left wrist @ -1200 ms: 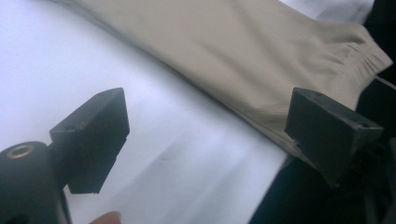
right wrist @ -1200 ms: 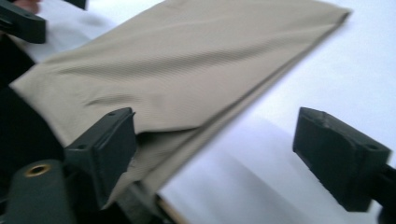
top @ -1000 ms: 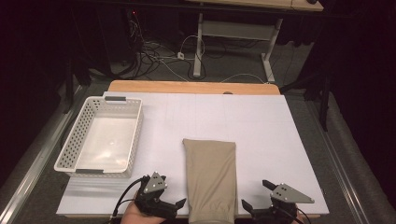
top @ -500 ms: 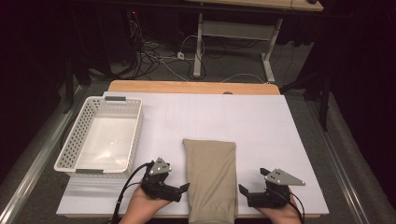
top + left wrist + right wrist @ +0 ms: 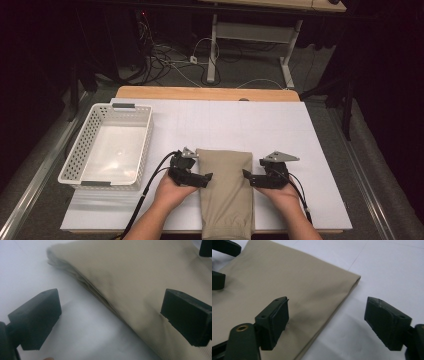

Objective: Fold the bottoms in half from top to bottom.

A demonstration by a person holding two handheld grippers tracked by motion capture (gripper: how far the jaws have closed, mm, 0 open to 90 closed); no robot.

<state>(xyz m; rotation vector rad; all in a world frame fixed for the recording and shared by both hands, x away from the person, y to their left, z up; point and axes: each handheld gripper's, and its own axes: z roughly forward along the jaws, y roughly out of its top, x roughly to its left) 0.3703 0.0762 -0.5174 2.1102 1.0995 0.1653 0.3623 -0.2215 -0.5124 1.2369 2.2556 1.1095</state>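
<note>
- Both hands moved up the table since the earlier frames; they were at the near edge, now flank the upper part of the cloth, one per side.
- Count: 1 folded tan cloth (image 5: 226, 187), 1 white basket (image 5: 75, 162), 2 grippers, 2 hands, 1 white table sheet (image 5: 310, 125).
- Cloth pos: near-centre of the sheet, long axis running toward the person, near end hanging over the table's front edge; several layers show at its folded edge in left gripper view (image 5: 140, 277).
- Left gripper (image 5: 206, 178): jaws spread, tips at the cloth's left edge. In its own view one jaw is over bare sheet, the other over the cloth; pads not pressing.
- Right gripper (image 5: 248, 176): jaws apart but have just been closing. In its own view (image 5: 325, 320) the cloth's edge lies btwn them, one jaw over fabric, the other over bare sheet; no pinch yet.
- Around: basket sits left of the cloth, well apart, w/ nothing visible inside. Cables + desk legs on the floor beyond the table's far edge.
- Obstructions: nothing btwn either gripper and the cloth; a black cable trails from each gripper back toward the person.
</note>
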